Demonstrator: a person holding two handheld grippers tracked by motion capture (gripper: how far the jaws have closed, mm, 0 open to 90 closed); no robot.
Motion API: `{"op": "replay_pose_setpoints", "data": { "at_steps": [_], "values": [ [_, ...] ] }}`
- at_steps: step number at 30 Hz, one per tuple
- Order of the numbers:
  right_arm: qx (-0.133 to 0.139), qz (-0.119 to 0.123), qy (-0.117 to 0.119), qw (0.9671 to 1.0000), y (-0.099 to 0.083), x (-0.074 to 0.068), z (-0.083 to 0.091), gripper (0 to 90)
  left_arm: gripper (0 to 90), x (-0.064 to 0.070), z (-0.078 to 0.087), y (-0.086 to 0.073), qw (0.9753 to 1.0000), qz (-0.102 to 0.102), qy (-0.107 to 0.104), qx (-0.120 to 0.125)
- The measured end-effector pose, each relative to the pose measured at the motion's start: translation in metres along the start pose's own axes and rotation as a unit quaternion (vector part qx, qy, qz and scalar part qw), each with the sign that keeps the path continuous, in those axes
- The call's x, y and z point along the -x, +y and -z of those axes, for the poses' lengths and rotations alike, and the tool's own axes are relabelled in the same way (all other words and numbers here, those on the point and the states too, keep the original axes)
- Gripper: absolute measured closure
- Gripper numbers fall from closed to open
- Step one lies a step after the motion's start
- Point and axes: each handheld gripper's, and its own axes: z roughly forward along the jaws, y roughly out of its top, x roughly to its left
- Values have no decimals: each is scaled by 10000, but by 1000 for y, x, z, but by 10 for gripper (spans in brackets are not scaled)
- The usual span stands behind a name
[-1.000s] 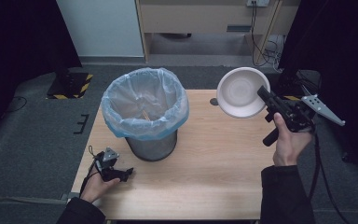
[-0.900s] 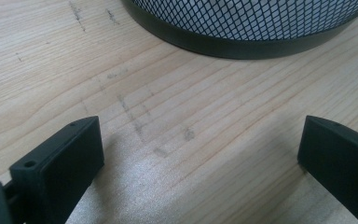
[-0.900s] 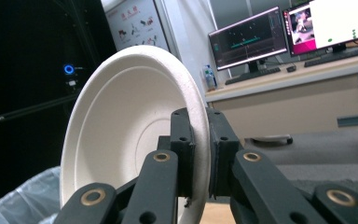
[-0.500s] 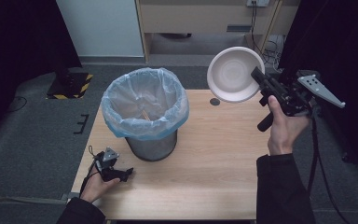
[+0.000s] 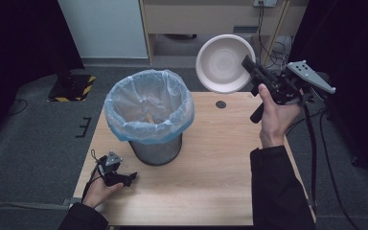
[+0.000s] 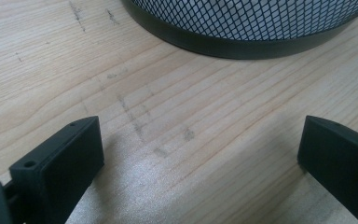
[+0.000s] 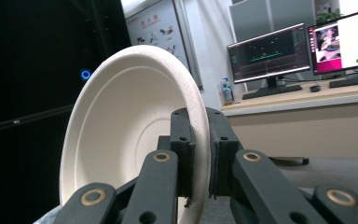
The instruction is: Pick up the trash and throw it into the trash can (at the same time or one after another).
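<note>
White, round paper bowl [image 5: 224,63] hangs tilted beyond the table's far edge, its rim pinched between the right gripper [image 5: 250,67] jaws. Left gripper [image 5: 130,177] rests wide open beside the mesh bin [image 5: 149,117]. Such a thin rim hold could slip or buckle, dropping the bowl short of the bin.

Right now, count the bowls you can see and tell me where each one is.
1. The white bowl is held up on edge by the right gripper, above the table's far edge, right of the bin. More could lie hidden inside the bin.

Right gripper [image 5: 249,64] raised, left gripper [image 5: 129,178] low.
</note>
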Motion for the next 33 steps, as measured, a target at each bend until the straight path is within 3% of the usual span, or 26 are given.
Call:
{"op": "replay_pose_setpoints", "data": {
  "at_steps": [12,33],
  "values": [
    [-143,94,162,9997,-5,-25,-33,835,0,0,0,0,10000,3,1,2],
    [-452,169,424,9979,-32,-65,-82,835,0,0,0,0,10000,1,-2,-5]
  ]
}}
